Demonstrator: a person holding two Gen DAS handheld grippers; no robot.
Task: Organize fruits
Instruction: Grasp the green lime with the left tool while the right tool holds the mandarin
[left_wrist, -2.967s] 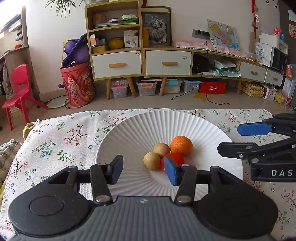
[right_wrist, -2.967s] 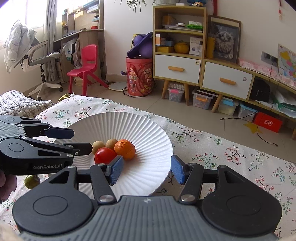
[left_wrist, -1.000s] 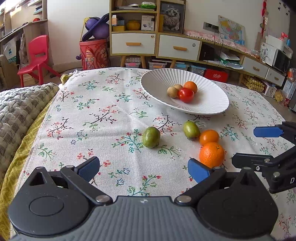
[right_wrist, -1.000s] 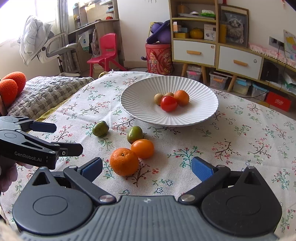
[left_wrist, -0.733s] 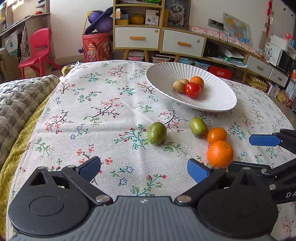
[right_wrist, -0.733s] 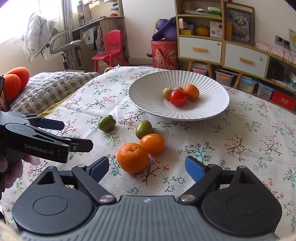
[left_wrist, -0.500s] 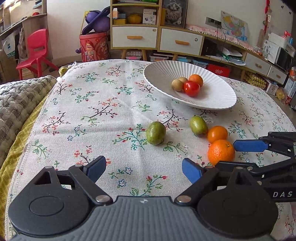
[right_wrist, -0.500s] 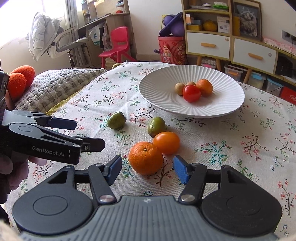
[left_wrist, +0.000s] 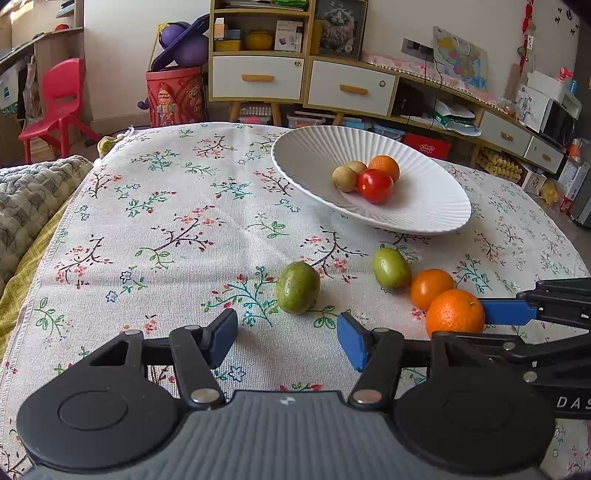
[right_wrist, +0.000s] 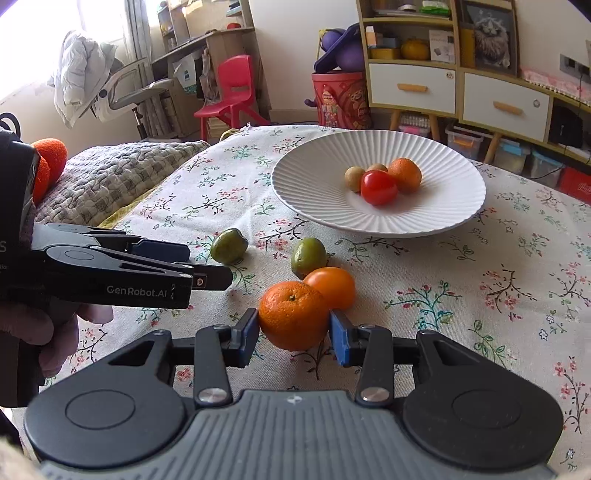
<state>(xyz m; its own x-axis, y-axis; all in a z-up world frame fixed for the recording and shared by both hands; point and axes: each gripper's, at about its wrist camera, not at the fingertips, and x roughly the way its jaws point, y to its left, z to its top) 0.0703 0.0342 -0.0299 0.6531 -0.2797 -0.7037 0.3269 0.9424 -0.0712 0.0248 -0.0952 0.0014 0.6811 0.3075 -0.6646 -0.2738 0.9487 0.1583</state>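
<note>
Four fruits on the floral tablecloth (left_wrist: 177, 229), four more in the white ribbed plate (right_wrist: 314, 184). Right gripper (right_wrist: 293, 334) clamped on the big orange (right_wrist: 293, 314), blue pads touching both its sides, fruit resting on the cloth. Smaller smooth orange fruit (right_wrist: 332, 286) touching it just behind; green fruit (right_wrist: 308, 256) right behind that, near the plate's edge. Second green fruit (left_wrist: 298, 287) apart to the left, just ahead of the left gripper (left_wrist: 288, 341), jaws apart, nothing between them. In the plate: red tomato (right_wrist: 378, 187), orange (right_wrist: 405, 174), two tan round fruits (right_wrist: 354, 178), all clustered and touching. Left hand (right_wrist: 55, 332) visible gripping its tool in the right wrist view.
</note>
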